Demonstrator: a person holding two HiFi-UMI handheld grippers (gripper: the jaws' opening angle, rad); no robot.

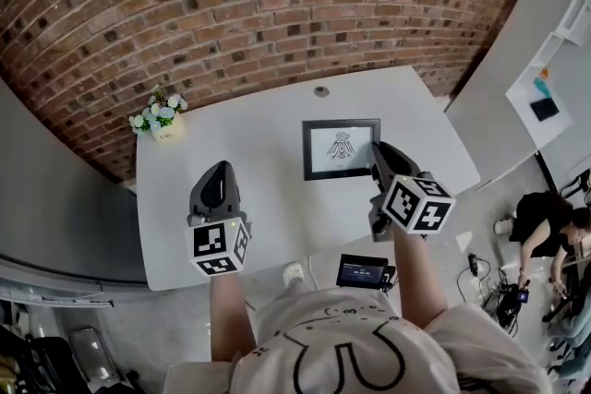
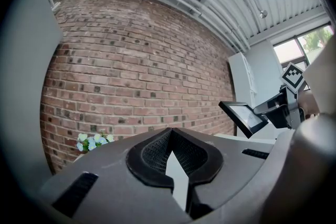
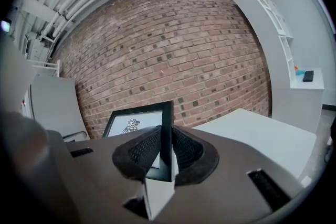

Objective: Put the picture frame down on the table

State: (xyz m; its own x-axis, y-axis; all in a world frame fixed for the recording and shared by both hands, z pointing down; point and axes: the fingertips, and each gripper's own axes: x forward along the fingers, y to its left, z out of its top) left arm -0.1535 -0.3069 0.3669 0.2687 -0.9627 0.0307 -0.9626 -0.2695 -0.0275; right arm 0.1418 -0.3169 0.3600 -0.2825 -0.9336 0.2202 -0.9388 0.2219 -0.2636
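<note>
The picture frame (image 1: 340, 149) is black with a white mat and a small dark bird-like print. My right gripper (image 1: 377, 148) is shut on its right edge, which stands between the pads in the right gripper view, where the picture frame (image 3: 137, 123) extends to the left of my right gripper (image 3: 167, 150). In the left gripper view the picture frame (image 2: 244, 117) hangs tilted above the white table (image 1: 249, 143). My left gripper (image 1: 220, 173) hovers over the table's front left part, shut and holding nothing; my left gripper (image 2: 170, 148) shows its pads meeting.
A small pot of white and blue flowers (image 1: 159, 115) stands at the table's far left corner. A small round fitting (image 1: 321, 91) sits near the far edge. A brick wall runs behind. A person (image 1: 545, 221) sits on the floor at right, beside a white shelf (image 1: 545, 97).
</note>
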